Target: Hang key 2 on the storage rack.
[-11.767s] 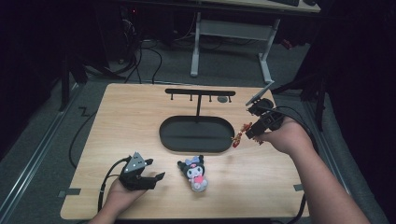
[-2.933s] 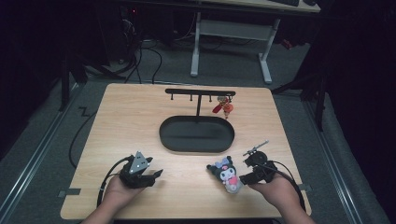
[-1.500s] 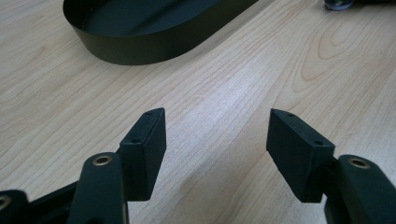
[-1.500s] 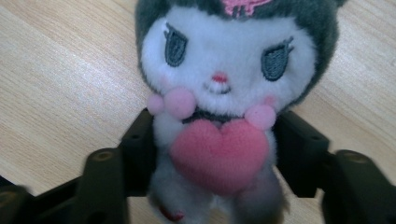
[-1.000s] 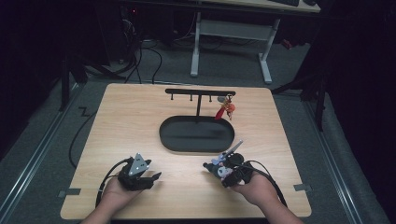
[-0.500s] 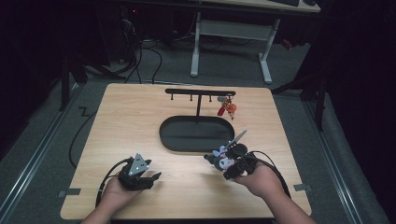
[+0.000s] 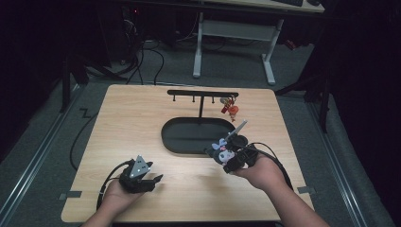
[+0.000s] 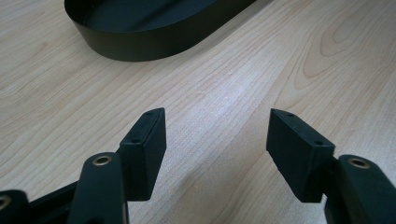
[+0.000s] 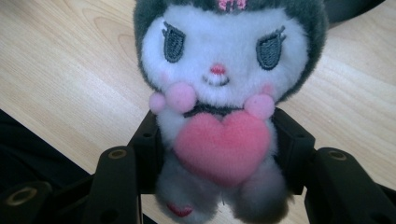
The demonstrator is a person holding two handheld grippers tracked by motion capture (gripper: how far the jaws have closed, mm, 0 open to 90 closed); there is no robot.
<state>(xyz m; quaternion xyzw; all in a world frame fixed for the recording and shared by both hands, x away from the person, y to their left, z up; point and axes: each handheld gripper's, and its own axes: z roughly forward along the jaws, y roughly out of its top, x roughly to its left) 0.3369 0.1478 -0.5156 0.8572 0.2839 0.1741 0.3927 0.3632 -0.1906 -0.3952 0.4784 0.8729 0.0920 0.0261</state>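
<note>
A small plush toy (image 7: 222, 152) with a dark hood, white face and pink heart (image 9: 223, 147) is pinched at its body by my right gripper (image 7: 228, 156), lifted off the table just right of the black oval tray (image 7: 189, 137). Its pads (image 9: 147, 140) press on both sides of the body. Behind the tray stands a black hook rack (image 7: 203, 93), with a red keychain charm (image 7: 230, 109) hanging at its right end. My left gripper (image 7: 150, 182) rests near the table's front left, open with nothing between its pads (image 8: 148, 140); the tray's wall (image 8: 135, 44) lies ahead of it.
The wooden table (image 7: 127, 123) ends close to both hands at the front edge. Cables trail from each gripper, and one cable (image 7: 75, 142) hangs off the left edge. A white desk frame (image 7: 231, 33) stands on the floor beyond the table.
My right gripper has risen with the plush toy and drifted toward the tray's right end. The left gripper has stayed put.
</note>
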